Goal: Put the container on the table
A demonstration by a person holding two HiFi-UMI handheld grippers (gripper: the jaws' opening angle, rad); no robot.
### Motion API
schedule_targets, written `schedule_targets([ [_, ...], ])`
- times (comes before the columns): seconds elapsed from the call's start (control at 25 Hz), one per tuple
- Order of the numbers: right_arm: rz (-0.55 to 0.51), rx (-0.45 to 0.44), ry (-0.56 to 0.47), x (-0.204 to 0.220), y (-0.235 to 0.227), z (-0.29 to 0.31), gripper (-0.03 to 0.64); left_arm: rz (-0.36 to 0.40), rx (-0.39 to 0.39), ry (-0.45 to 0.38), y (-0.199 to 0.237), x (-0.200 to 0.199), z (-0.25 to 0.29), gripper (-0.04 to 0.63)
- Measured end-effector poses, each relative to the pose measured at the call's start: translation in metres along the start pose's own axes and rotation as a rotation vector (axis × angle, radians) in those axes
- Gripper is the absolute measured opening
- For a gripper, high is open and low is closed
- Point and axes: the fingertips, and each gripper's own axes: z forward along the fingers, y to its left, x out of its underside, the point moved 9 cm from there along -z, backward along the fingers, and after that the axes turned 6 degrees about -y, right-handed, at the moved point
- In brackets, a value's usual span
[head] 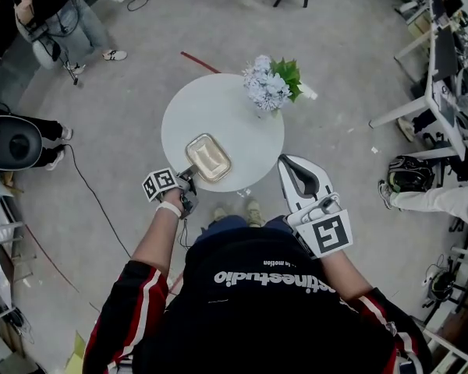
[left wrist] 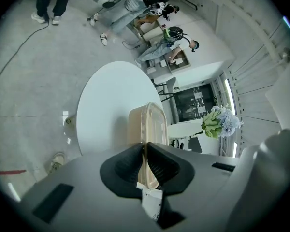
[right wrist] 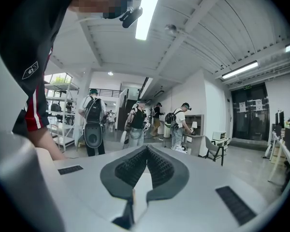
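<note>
Clenched on one rim only, the left gripper (head: 189, 179) may let the beige rectangular plastic container (head: 208, 157) tip off the 6 o'clock edge of the round white table (head: 218, 115); the right gripper (head: 295, 166) is closed, empty.

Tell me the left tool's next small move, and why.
Probably lower the container until its base sits flat on the table, and only then open. The left tool is shut on the container's rim, and the container is over the table near its front edge. Whether it already touches the top cannot be told.
</note>
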Motion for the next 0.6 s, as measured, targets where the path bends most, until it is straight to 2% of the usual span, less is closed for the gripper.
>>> schedule_targets([
  [0.2,0.016,0.030,-0.047,0.000,-0.001,-0.002,0.011,-0.006,-0.028,0.014,0.012,0.004,0.007,0.047],
  [0.32,0.003,0.034,-0.001,0.000,-0.002,-0.006,0.011,-0.013,-0.037,0.020,0.018,0.005,0.010,0.047],
  [0.6,-0.006,0.055,0.027,0.001,-0.005,-0.009,0.011,-0.020,-0.062,0.023,0.026,0.009,0.018,0.048],
])
